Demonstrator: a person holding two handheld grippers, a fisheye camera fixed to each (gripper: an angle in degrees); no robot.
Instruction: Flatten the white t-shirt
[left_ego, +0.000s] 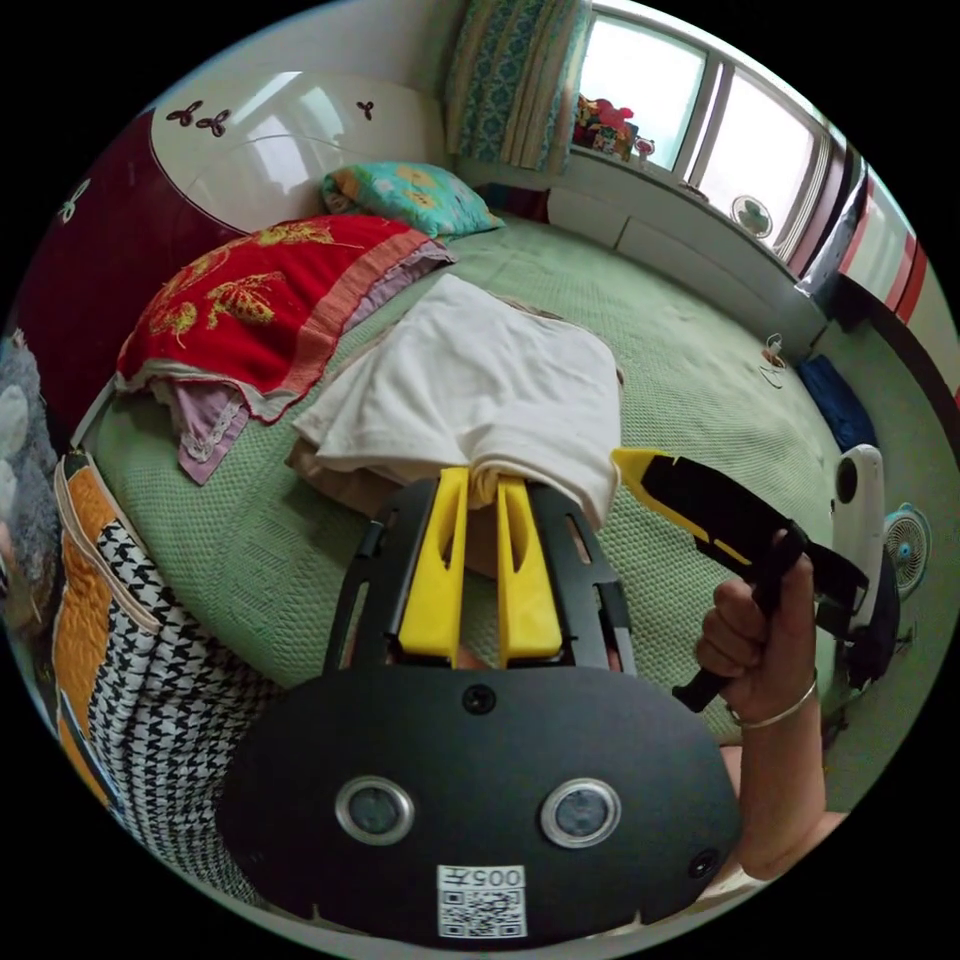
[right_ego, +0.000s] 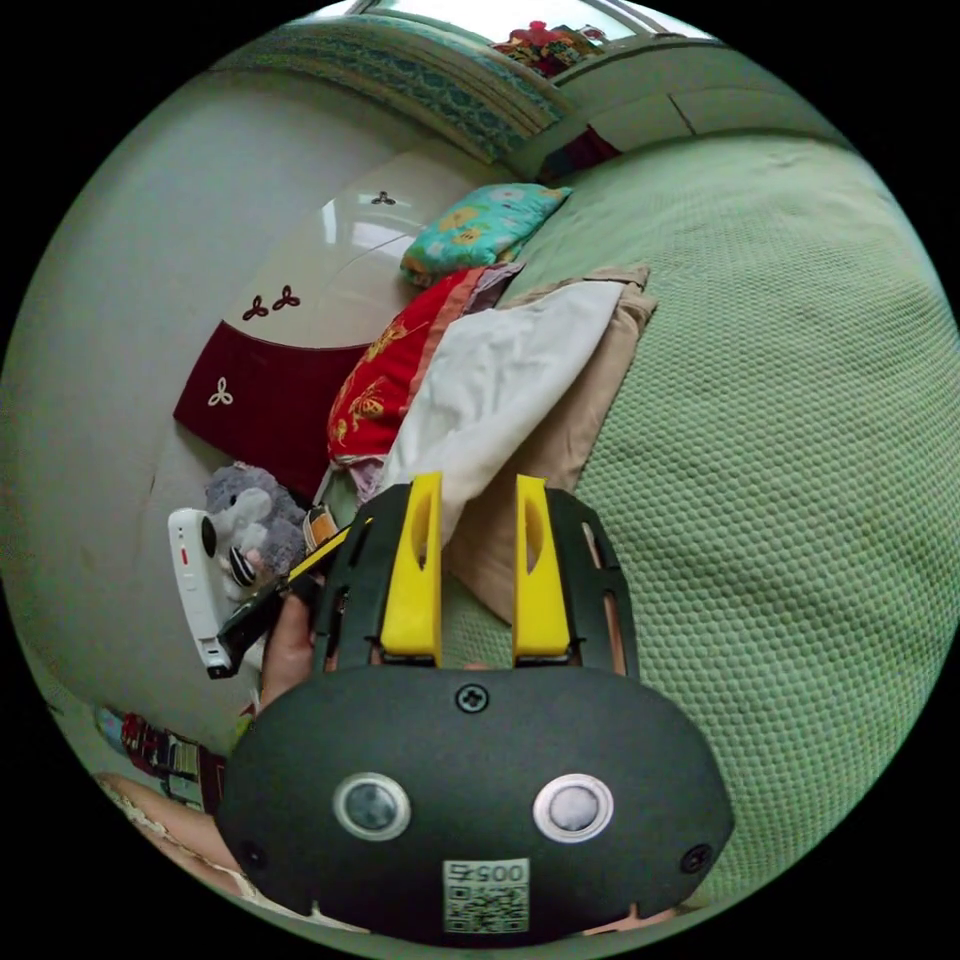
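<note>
Two tools, one white t-shirt, one bed.

Left tool (left_ego: 483, 482): yellow jaws nearly together, pinching a gathered fold at the near hem of the white t-shirt (left_ego: 470, 385). Clenched on the cloth.

Right tool (right_ego: 480, 500): jaws parted, with the near corner of the white t-shirt (right_ego: 500, 385) lying against the inner face of one jaw; the other jaw stands apart from the cloth. Released. In the left gripper view the right tool (left_ego: 640, 470) is held by a hand (left_ego: 760, 630), its yellow tip just beside the shirt's edge.

White t-shirt: draped over a beige garment (right_ego: 575, 420) on the green bedspread (left_ego: 700, 390), loosely bunched, not flat.

Other items on the bed: red embroidered pillow (left_ego: 250, 300) over a lilac cloth (left_ego: 205, 430); teal floral pillow (left_ego: 410, 195) near the headboard (left_ego: 260, 140).

Beside the bed: grey plush toy (right_ego: 255, 525); houndstooth-and-orange bag (left_ego: 130, 640), contents cannot be told.

Room: window (left_ego: 700, 110) with patterned curtain (left_ego: 515, 75); small fan (left_ego: 905, 545) on the floor.
</note>
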